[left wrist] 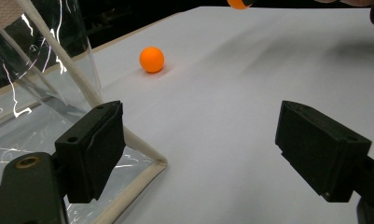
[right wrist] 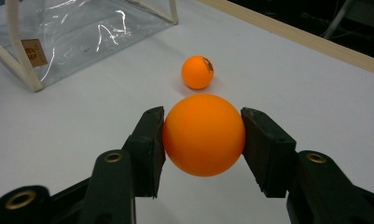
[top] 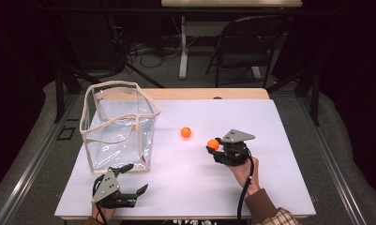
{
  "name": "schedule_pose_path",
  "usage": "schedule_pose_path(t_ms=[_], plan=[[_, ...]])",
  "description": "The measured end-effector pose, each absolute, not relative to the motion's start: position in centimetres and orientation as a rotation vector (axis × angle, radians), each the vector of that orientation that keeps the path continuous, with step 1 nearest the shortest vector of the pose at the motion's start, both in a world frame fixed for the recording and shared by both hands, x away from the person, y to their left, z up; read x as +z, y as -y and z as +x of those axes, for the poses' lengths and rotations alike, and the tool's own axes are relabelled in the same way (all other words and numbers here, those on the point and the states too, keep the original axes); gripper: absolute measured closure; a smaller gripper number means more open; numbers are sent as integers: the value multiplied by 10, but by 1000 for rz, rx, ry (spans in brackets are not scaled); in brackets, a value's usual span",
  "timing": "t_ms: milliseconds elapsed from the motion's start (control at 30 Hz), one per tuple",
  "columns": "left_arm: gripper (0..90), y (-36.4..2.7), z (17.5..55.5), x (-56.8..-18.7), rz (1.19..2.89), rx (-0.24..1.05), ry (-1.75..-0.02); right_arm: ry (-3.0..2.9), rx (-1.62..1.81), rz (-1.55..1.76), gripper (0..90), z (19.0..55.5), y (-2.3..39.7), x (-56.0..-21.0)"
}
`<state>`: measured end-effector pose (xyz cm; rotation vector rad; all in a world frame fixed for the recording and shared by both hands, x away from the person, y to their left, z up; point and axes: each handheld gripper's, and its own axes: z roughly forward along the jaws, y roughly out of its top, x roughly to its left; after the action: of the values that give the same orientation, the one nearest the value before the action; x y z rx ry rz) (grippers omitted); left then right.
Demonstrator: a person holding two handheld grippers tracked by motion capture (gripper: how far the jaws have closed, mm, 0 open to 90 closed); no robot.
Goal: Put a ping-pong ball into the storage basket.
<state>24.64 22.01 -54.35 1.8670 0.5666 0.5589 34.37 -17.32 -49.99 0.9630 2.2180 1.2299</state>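
Observation:
My right gripper (right wrist: 204, 137) is shut on an orange ball (right wrist: 204, 134), pads pressed on both its sides; in the high view that gripper (top: 213, 146) is right of centre with the held ball (top: 213, 144) at its tip. A second orange ball (top: 186, 132) (right wrist: 197, 72) (left wrist: 152, 59) lies loose on the white table top, a short way beyond the held one. My left gripper (top: 131, 178) (left wrist: 201, 149) rests near the front left edge, open, nothing between its jaws. It sits beside the front corner of a clear plastic bag (top: 118, 125) (left wrist: 45, 74) with cream trim.
The clear bag (right wrist: 82, 28) stands upright with its top open on the left of the white table top (top: 251, 187). A wooden strip (top: 209, 93) runs along the far edge. A black chair (top: 249, 47) and a table leg stand beyond it.

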Motion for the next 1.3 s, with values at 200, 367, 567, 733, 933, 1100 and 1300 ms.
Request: schedule_pose_path(t_ms=[200, 367, 567, 733, 933, 1100, 1300], plan=[[159, -220, 247, -544, 1867, 557, -566, -2226, 1240, 955, 510, 345, 168, -500], [159, -220, 247, -544, 1869, 558, -565, -2230, 1246, 947, 510, 347, 164, -498], [159, -220, 247, -544, 1869, 556, -564, -2236, 1252, 933, 510, 348, 159, -496], [159, -219, 247, -543, 1868, 555, -562, -2238, 1258, 927, 510, 350, 155, -495], [159, -219, 247, -544, 1868, 554, -565, -2246, 1262, 918, 510, 353, 150, -494], [159, -219, 247, -543, 1870, 555, -564, -2250, 1264, 909, 510, 354, 147, -492], [159, -219, 247, -543, 1870, 554, -563, -2256, 1265, 893, 510, 355, 142, -490]])
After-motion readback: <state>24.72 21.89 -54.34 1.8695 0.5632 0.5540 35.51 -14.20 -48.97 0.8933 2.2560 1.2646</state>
